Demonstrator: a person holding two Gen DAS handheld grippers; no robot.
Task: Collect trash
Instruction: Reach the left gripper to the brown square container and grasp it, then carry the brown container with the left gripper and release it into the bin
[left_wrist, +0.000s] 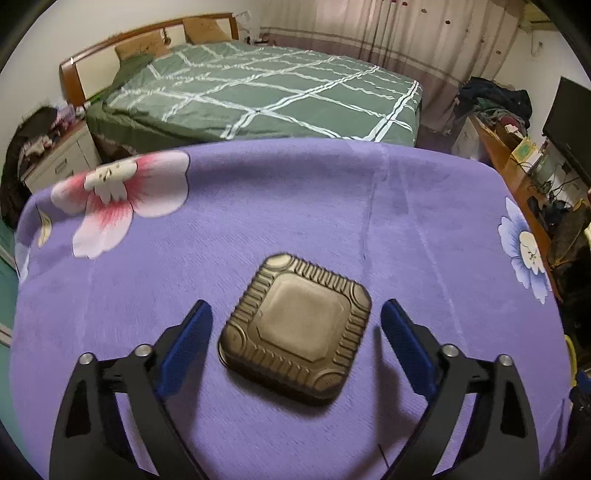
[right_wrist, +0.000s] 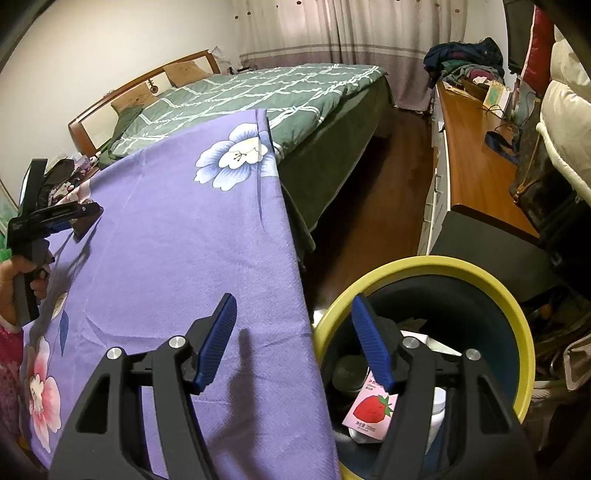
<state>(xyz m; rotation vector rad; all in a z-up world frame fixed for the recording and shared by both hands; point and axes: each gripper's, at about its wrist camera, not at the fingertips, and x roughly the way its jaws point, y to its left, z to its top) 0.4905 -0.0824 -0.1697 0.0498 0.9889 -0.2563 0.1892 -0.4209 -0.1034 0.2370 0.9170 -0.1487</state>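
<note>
Reaching for brown box (left_wrist: 295, 332) lying flat on purple cloth (left_wrist: 295, 206), between wide-apart left gripper (left_wrist: 295, 314) fingers; right gripper (right_wrist: 293, 314) gaping empty over bin (right_wrist: 517, 306) beside cloth; needing squeeze, then lift

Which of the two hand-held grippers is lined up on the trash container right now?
The left hand-held gripper: its open fingers straddle the dark ribbed square container on the purple cloth. The right hand-held gripper hangs open at the yellow-rimmed bin.
</note>
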